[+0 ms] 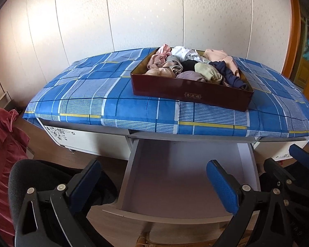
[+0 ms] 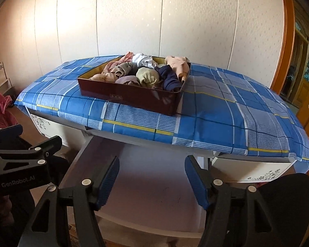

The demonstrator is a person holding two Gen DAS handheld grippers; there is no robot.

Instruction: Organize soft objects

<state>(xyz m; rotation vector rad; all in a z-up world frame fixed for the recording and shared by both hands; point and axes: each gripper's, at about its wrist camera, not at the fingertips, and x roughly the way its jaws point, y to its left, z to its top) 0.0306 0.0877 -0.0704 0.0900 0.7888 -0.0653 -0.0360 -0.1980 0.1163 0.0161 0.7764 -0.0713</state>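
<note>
Blue plaid tabletop [image 2: 216, 111], maroon box [image 2: 133, 98] heaped with crumpled garments [image 2: 146, 72]

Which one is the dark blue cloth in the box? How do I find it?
Find the blue checked tablecloth, then the dark red box on it. The navy cloth lies at the box's near right corner, beside an olive bundle; it alone is dark blue.

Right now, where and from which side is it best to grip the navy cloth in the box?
Probably the navy cloth's bunched fold at the box's near right corner, taken from above: it bulges over the rim, and the walls block a sideways approach.
</note>
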